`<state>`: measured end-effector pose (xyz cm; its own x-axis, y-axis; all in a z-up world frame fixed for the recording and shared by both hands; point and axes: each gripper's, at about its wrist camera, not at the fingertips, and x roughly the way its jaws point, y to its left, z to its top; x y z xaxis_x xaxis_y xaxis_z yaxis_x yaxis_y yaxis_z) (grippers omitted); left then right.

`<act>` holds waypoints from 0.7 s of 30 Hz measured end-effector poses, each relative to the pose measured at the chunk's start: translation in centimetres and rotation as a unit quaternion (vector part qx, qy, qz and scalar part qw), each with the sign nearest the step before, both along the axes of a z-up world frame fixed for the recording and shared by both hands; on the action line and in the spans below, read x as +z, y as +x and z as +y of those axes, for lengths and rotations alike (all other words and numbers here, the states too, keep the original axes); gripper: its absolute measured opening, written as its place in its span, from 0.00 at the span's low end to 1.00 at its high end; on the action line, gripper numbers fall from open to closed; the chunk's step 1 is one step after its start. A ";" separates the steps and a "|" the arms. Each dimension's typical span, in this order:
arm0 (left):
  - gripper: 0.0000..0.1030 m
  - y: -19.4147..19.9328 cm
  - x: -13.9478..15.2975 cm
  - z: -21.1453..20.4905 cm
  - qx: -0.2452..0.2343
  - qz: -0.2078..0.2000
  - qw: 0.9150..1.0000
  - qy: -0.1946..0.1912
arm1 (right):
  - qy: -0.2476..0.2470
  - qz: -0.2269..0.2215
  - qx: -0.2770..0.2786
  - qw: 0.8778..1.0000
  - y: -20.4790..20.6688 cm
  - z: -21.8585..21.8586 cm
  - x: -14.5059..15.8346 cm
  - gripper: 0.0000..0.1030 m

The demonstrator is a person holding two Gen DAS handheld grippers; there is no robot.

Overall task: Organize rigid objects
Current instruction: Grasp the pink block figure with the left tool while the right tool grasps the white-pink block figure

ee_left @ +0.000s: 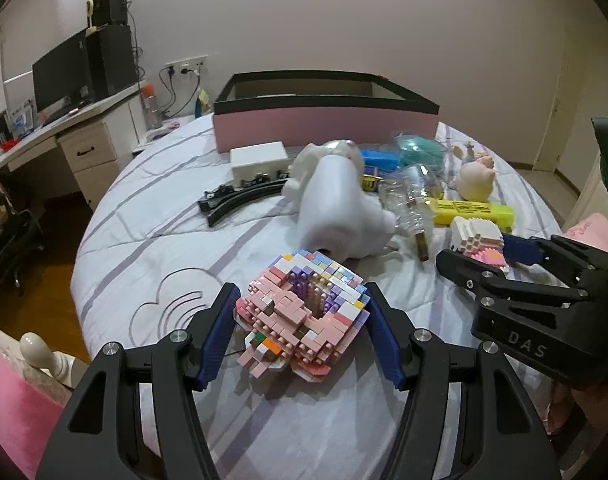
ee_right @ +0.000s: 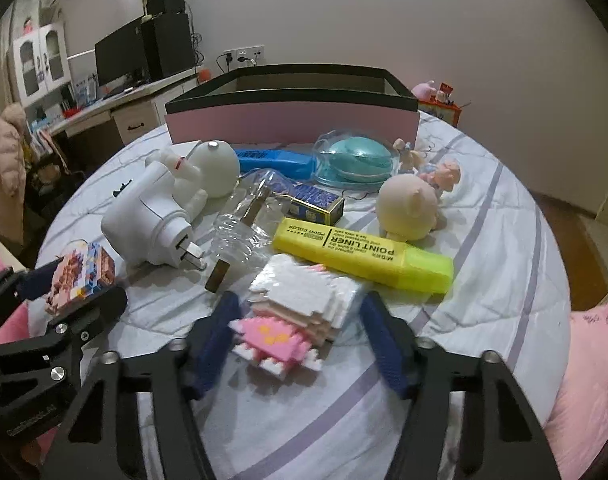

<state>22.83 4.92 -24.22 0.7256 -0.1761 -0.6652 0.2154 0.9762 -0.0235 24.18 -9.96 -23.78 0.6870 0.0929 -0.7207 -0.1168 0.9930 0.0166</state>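
The pink-and-purple brick-built block model sits clenched in the left gripper. The right gripper straddles a white-and-pink brick figure; whether its pads press, I cannot tell. Next, probably, both go into the black-rimmed pink cardboard box.

Premises are presenting as a home bedroom. A bed with a striped quilt is carrying toys, while a desk alongside is holding a monitor and speakers. Wall sockets, a white cabinet and wooden flooring are showing.
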 end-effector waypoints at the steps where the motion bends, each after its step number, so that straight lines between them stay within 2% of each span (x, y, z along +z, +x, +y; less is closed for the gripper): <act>1: 0.62 0.0 0.1 0.0 -0.001 0.000 1.000 -0.001 | 0.000 -0.001 0.001 1.000 0.0 -0.1 0.0 0.51; 7: 0.62 -0.2 1.2 -0.6 -0.006 -0.011 1.000 -0.002 | 0.013 -0.014 0.008 1.000 -0.7 -1.2 0.8 0.51; 14: 0.62 -1.2 3.7 -1.1 -0.002 -0.043 0.999 -0.004 | 0.032 -0.055 0.015 0.998 -2.1 -1.7 4.0 0.51; 21: 0.62 -2.2 8.1 -1.5 0.008 -0.104 0.995 0.000 | 0.040 -0.109 0.025 0.993 -3.7 -1.9 7.9 0.51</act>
